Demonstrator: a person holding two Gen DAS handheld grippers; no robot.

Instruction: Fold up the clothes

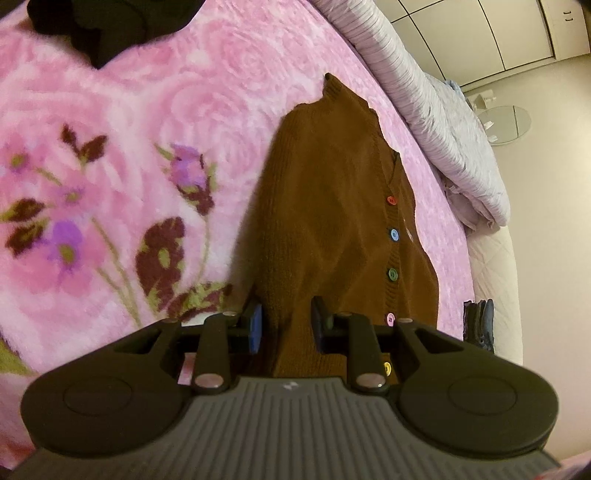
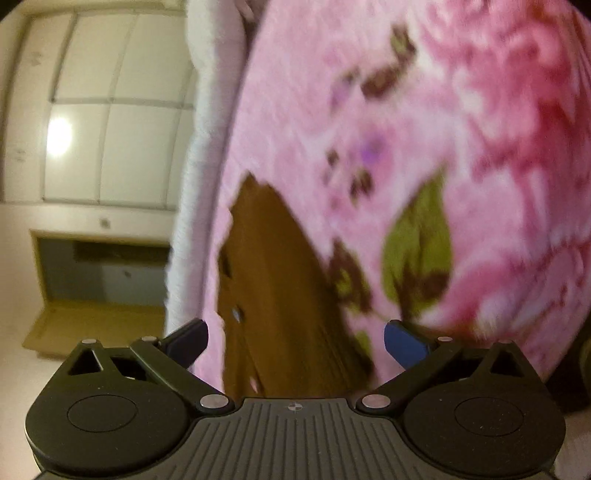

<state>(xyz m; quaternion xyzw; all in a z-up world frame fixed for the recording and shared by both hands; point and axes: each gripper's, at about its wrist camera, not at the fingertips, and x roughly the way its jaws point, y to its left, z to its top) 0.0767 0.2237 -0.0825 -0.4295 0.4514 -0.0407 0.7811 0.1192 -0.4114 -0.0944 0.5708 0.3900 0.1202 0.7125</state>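
Note:
A brown knitted cardigan with coloured buttons lies on the pink floral blanket. My left gripper is shut on a bunched fold of the cardigan's near edge, the cloth squeezed between the blue pads. In the right wrist view the cardigan shows blurred, running away from the camera. My right gripper is open, its fingers spread wide either side of the cardigan's near end, holding nothing.
A black garment lies at the blanket's far left. A grey-lilac quilt is heaped along the bed's right edge. White wardrobe doors and a cardboard box stand beyond the bed.

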